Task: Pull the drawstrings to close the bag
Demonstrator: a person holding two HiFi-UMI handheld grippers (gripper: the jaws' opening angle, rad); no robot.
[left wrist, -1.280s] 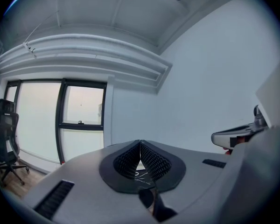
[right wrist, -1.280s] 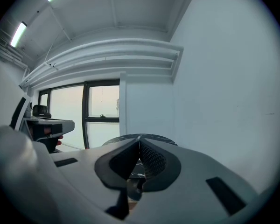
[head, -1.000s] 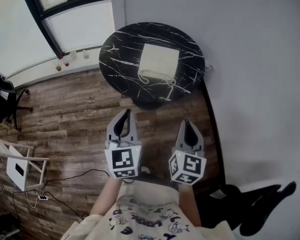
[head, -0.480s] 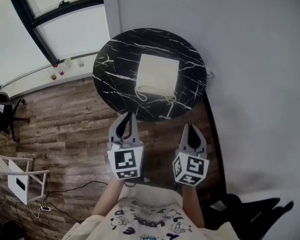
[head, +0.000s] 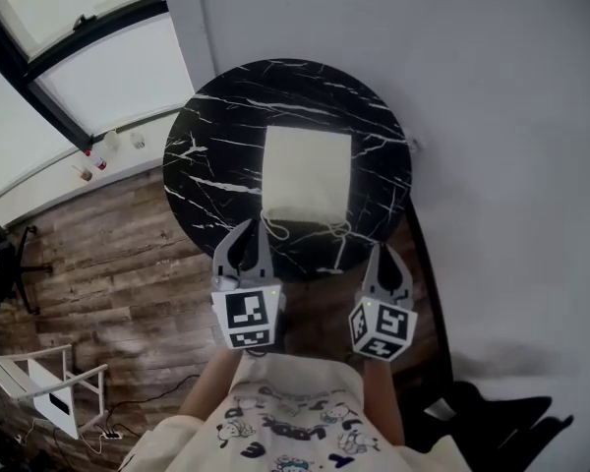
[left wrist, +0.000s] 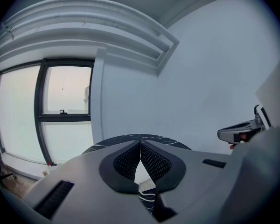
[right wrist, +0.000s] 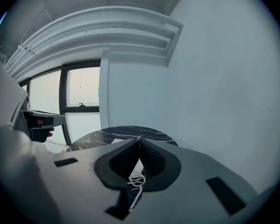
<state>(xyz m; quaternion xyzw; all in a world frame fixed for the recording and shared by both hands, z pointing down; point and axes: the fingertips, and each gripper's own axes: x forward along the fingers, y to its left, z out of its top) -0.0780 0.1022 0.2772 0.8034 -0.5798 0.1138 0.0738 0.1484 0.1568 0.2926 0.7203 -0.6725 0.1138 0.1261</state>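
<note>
- Left gripper point(left wrist: 140, 144): jaws clenched tip to tip, nothing between them.
- Right gripper point(right wrist: 139, 140): jaws pressed together too, empty; a white cord shows below and beyond them.
- Head view: both grippers are side by side and point at the round black marble table point(head: 202, 170), their tips over its near edge.
- Drawstring bag point(head: 307, 173): cream, flat, about mid-table, slightly toward the right edge, its mouth facing the near edge.
- Drawstrings point(head: 336, 229): loose loops trail from the bag's mouth toward the near edge. The left loop lies close to the left gripper's tips, ungripped.
- Beyond the table: a grey wall point(head: 492, 116) at the far and right edges, a window point(head: 88, 67) off the left edge, a wood floor point(head: 108, 264) below.
</note>
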